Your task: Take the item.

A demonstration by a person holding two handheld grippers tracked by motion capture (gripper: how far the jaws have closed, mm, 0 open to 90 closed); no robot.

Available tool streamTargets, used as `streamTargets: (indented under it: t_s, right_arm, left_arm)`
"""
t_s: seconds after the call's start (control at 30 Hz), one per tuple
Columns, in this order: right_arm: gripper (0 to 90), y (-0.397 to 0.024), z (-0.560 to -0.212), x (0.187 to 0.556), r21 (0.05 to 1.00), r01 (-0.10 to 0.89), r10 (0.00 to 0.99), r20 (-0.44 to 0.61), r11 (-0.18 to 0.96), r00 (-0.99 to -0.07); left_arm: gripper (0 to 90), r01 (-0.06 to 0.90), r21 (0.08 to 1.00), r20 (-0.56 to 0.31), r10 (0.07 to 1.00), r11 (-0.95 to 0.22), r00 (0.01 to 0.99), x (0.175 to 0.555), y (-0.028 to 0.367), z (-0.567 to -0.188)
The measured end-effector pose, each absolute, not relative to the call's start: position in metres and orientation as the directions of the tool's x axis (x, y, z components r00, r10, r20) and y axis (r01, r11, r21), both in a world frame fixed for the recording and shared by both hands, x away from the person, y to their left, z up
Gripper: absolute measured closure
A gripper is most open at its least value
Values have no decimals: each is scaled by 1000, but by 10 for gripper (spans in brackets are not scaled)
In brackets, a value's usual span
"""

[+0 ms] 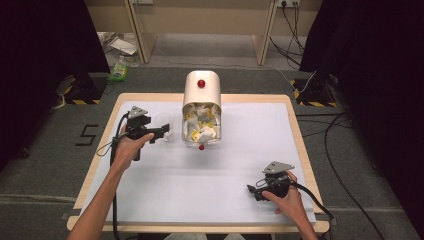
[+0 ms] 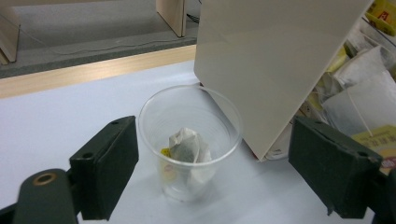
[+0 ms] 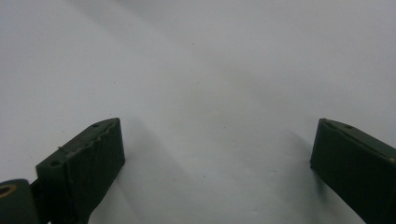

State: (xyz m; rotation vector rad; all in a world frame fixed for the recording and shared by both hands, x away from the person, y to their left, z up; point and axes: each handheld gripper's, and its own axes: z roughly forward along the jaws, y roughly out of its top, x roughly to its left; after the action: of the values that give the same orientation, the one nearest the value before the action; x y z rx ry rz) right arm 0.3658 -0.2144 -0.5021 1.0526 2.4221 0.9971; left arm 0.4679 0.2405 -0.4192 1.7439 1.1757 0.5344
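Fingers of left gripper point(image 2: 212, 175) standing wide, gripping nothing; I'm seeing the tea bag point(image 2: 187, 148) lying in the cup point(image 2: 189, 140) between them. Drop looks done; box point(image 1: 201, 107) holds more. Right gripper point(image 3: 217, 170) resting open, empty.

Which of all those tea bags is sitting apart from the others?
The crumpled tea bag inside the clear plastic cup; the rest are heaped in the cream dispenser box beside it.

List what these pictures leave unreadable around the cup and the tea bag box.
- Print on the tea bag tag in the cup: left gripper view, too small and blurred.
- Box top and right part: left gripper view, cut off by the edges.
- Sachets count: high view, too small, jumbled.
- Cup: high view, partly behind the left gripper.
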Motion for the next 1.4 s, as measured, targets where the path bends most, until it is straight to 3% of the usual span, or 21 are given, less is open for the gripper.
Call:
streamTargets:
  t_s: [0.77,1.4]
  right_arm:
    - [36,-214,-502,365,707,518,737,-7,482,-676]
    - [36,-214,-502,365,707,519,737,-6,482,-676]
  left_arm:
    - [155,468,876,-140,866,-118,480,420,253,-440]
    - [155,477,861,-91,866,-179,491,393,253,-473]
